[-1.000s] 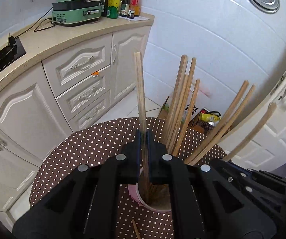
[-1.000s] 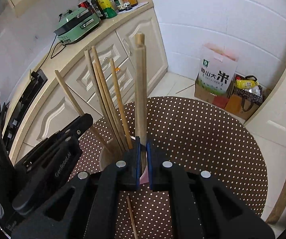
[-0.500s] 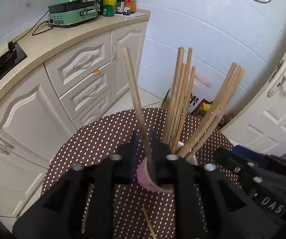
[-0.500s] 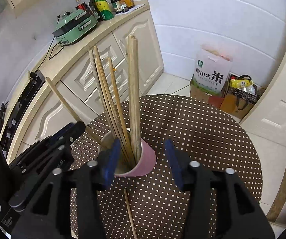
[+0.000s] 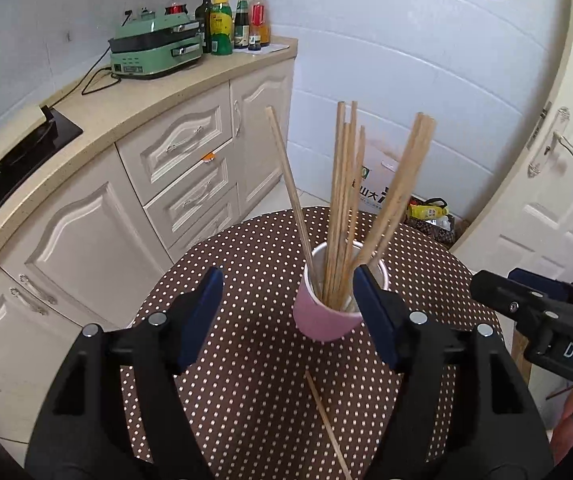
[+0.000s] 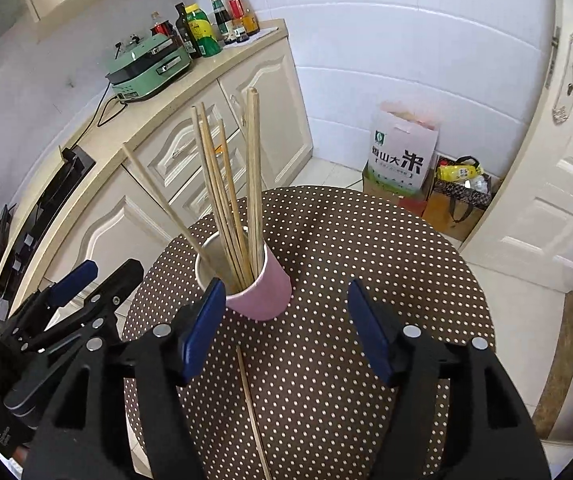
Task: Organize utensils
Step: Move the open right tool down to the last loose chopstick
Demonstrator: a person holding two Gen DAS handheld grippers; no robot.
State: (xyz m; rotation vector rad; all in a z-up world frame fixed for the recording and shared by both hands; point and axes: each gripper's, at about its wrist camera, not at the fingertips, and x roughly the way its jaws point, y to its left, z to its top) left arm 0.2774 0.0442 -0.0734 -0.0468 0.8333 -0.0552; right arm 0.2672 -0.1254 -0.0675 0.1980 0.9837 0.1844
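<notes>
A pink cup [image 5: 324,320] [image 6: 264,294] stands on the round brown dotted table [image 5: 246,264] [image 6: 366,240] and holds several wooden chopsticks [image 5: 344,200] [image 6: 230,196]. One loose chopstick [image 5: 326,424] [image 6: 252,412] lies on the table in front of the cup. My left gripper [image 5: 288,312] is open and empty, just short of the cup. My right gripper [image 6: 282,320] is open and empty, with the cup near its left finger. Each gripper shows at the edge of the other's view.
A beige counter with cabinets [image 5: 190,152] runs behind the table, with a green appliance [image 5: 154,48] and bottles [image 5: 238,20] on it. A rice bag [image 6: 404,156] and other bags stand on the floor by a white door [image 6: 558,184].
Both grippers held chopsticks in the cup, then opened, let them go and drew back. The chopsticks now stand free in the cup.
</notes>
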